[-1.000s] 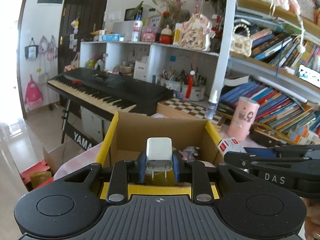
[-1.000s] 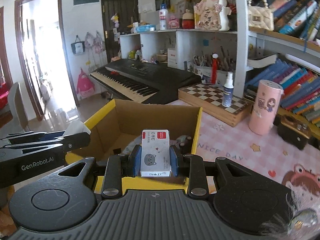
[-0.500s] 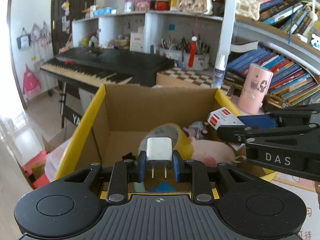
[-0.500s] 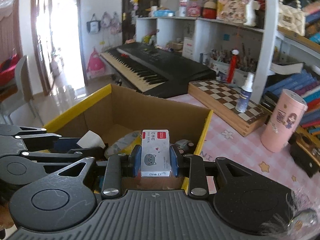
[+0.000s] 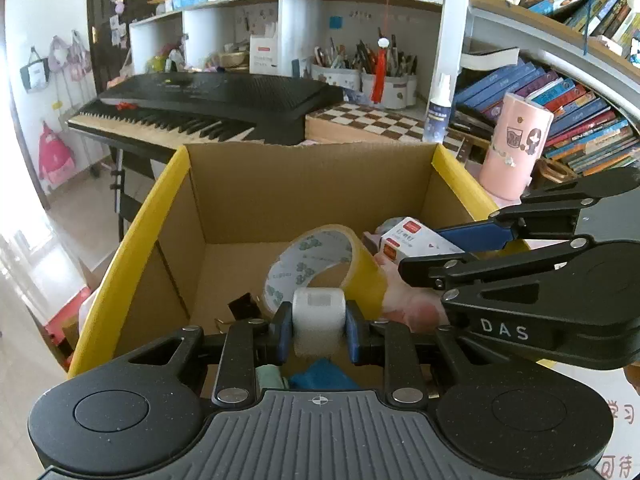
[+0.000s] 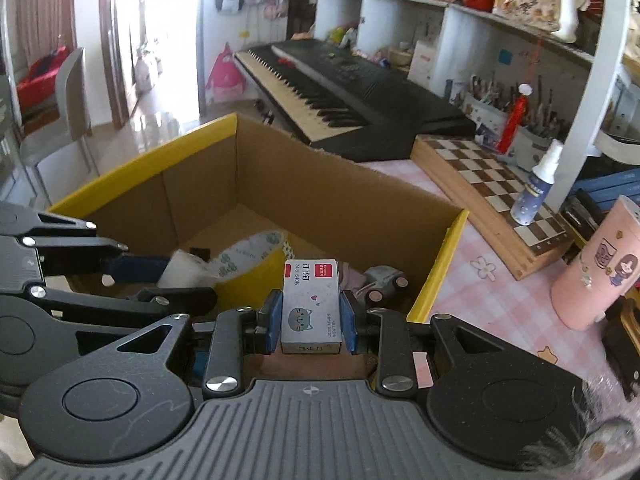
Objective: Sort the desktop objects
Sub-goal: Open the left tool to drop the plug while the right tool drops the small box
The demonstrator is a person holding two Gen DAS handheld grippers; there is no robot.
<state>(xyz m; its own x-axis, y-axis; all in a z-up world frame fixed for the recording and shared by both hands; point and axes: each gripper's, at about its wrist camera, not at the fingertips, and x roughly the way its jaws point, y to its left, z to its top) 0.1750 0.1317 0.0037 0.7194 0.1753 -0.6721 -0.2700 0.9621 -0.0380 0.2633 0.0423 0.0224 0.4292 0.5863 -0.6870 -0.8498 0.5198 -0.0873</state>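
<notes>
My left gripper (image 5: 318, 330) is shut on a white charger plug (image 5: 318, 320), held over the near part of an open cardboard box with yellow rims (image 5: 132, 248). My right gripper (image 6: 311, 318) is shut on a small staple box with a cat drawing (image 6: 311, 308), above the same cardboard box (image 6: 438, 264) near its right rim. The staple box (image 5: 416, 238) and the right gripper's blue pads show at the right of the left wrist view. A roll of yellow tape (image 5: 320, 260), a pink soft item (image 5: 404, 296) and a black binder clip (image 5: 244, 306) lie inside the box.
A black keyboard (image 5: 208, 108) stands behind the box. A chessboard case (image 6: 492, 196), a spray bottle (image 6: 538, 188) and a pink cylinder (image 6: 600, 268) sit on the pink checked tablecloth (image 6: 492, 308) to the right. Shelves with books and pen pots line the back.
Both grippers have moved forward and tipped downward over the box, so its inside now fills the views. The tape roll and other contents came into sight. Both grips are unchanged.
</notes>
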